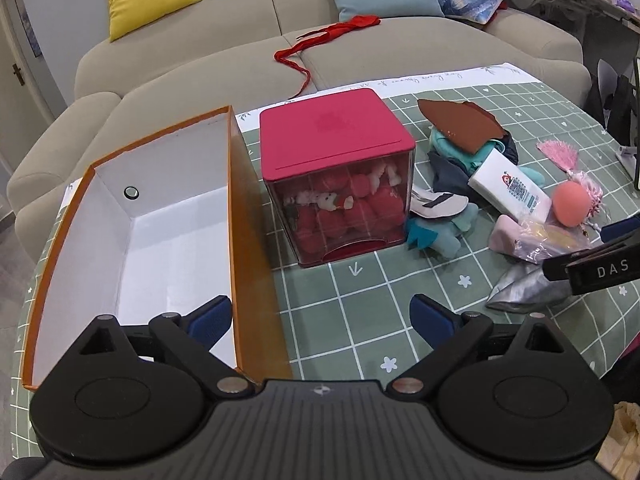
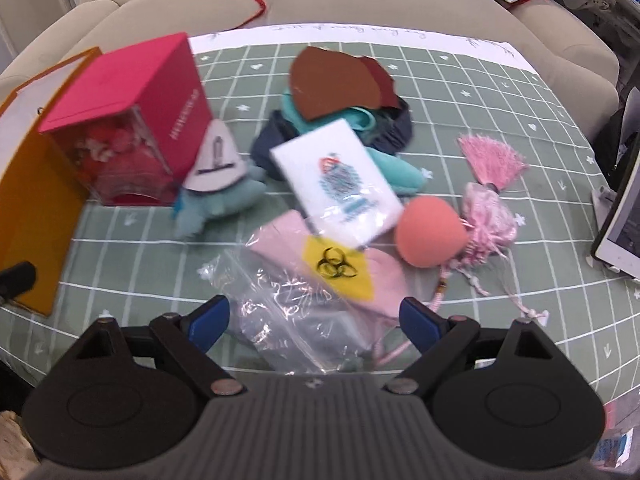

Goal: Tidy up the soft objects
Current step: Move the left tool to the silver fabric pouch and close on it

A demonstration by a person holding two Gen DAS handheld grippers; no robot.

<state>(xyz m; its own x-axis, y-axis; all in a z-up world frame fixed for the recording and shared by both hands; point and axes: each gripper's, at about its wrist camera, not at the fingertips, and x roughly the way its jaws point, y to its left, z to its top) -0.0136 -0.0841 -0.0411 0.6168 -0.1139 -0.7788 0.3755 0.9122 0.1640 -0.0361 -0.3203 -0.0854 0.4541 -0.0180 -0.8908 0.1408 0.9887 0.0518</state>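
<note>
An open orange box (image 1: 236, 216) with a white inside stands at the table's left. My left gripper (image 1: 320, 316) is open astride its near right wall, one finger over the inside and one over the table. A pile of soft things lies to the right: a teal plush (image 2: 224, 208), a white tissue pack (image 2: 336, 184), a coral ball (image 2: 430, 232), a pink tassel (image 2: 492, 156), brown felt pieces (image 2: 332, 84) and a pink pad with a yellow patch (image 2: 340, 268) in a clear bag (image 2: 296, 328). My right gripper (image 2: 316, 316) hangs open over that bag, its pads apart from it.
A red-lidded clear cube (image 1: 336, 184) full of red plush stands between the box and the pile. A tablet (image 2: 624, 208) leans at the table's right edge. A beige sofa (image 1: 248, 12) with cushions and a red ribbon (image 1: 320, 40) runs behind the green checked tablecloth (image 1: 360, 300).
</note>
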